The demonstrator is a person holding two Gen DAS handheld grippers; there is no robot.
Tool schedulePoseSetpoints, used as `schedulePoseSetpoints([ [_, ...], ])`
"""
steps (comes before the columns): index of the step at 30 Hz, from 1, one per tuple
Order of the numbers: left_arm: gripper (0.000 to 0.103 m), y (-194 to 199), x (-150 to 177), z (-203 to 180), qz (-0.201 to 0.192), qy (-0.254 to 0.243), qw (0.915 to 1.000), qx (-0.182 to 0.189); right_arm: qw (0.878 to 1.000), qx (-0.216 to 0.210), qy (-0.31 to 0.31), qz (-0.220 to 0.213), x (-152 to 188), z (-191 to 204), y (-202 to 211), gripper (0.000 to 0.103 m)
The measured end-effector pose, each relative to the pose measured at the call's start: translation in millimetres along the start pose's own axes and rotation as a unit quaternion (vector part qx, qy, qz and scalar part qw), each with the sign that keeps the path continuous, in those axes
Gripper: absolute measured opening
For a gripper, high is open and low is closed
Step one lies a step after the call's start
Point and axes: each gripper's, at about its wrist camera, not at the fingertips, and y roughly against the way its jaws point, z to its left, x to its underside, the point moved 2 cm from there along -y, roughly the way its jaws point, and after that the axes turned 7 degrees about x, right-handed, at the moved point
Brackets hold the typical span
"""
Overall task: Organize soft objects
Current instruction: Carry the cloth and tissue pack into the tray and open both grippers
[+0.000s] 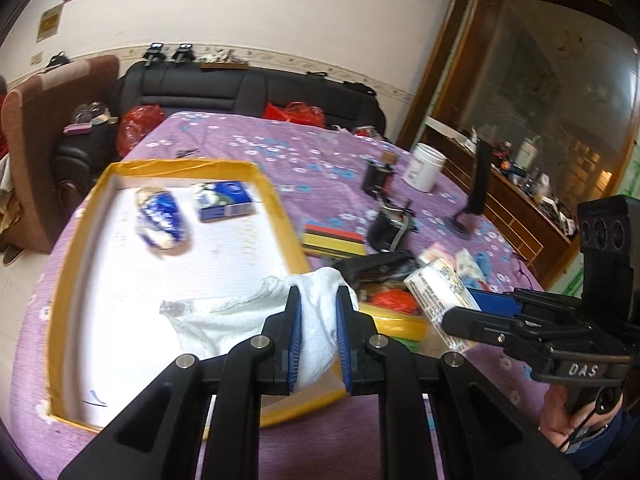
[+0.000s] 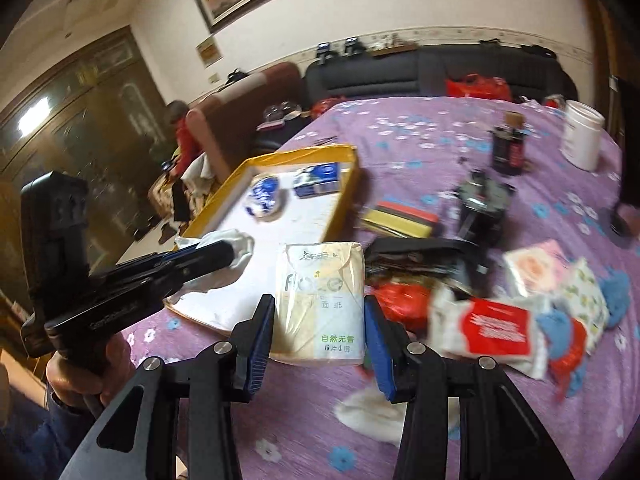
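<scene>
Where the purple tablecloth fills mid-frame, yellow-rimmed tray at left centre; left gripper, jaws clamped on white towel, low over tray; right gripper, jaws pinching tissue pack, lower centre beside tray.

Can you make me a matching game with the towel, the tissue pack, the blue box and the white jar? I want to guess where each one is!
Things:
1. white towel
2. tissue pack
3. blue box
4. white jar

Places:
A. standing on the purple cloth
B. lying inside the yellow tray
C. in the left gripper
D. in the right gripper

Pairs: 1-C, 2-D, 3-B, 4-A
</scene>
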Motion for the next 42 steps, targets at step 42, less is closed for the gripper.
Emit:
schedulePoseSetpoints([
  [42, 0.015, -35.5, -44.8, 131.7, 0.054, 0.091, 0.9899, -0.095, 0.992, 0.036, 0.020, 0.116, -84.4, 47.8, -178.4, 0.049],
])
